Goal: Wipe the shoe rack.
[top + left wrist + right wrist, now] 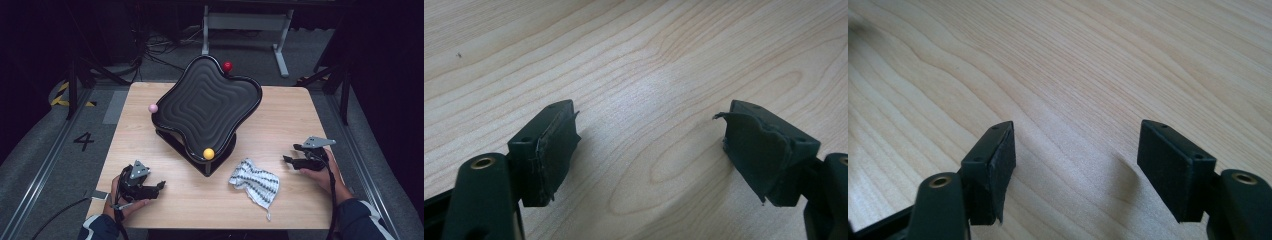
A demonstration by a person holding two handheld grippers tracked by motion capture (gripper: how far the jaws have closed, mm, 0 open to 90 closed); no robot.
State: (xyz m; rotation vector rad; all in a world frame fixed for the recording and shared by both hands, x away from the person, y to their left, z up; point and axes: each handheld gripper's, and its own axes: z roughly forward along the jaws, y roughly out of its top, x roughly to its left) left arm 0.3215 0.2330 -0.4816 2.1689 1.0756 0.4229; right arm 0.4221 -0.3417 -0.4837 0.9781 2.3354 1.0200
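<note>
A black wavy tilting tray (207, 107) stands on a stand at the middle of the wooden table (300, 115), with a red ball (227, 66), a pink ball (153, 108) and a yellow ball (208, 153) at its rim. A crumpled white patterned cloth (255, 181) lies in front of it. My left gripper (159, 186) rests at the near left, open, with bare wood between its pads (556, 150). My right gripper (291, 153) sits at the right, just right of the cloth, open over bare wood (1073, 150) with nothing between its jaws.
The table's edges drop to a grey floor with cables and a metal frame (245, 22) behind. Dark stands flank both sides. A floor mark "4" (83, 141) lies to the left.
</note>
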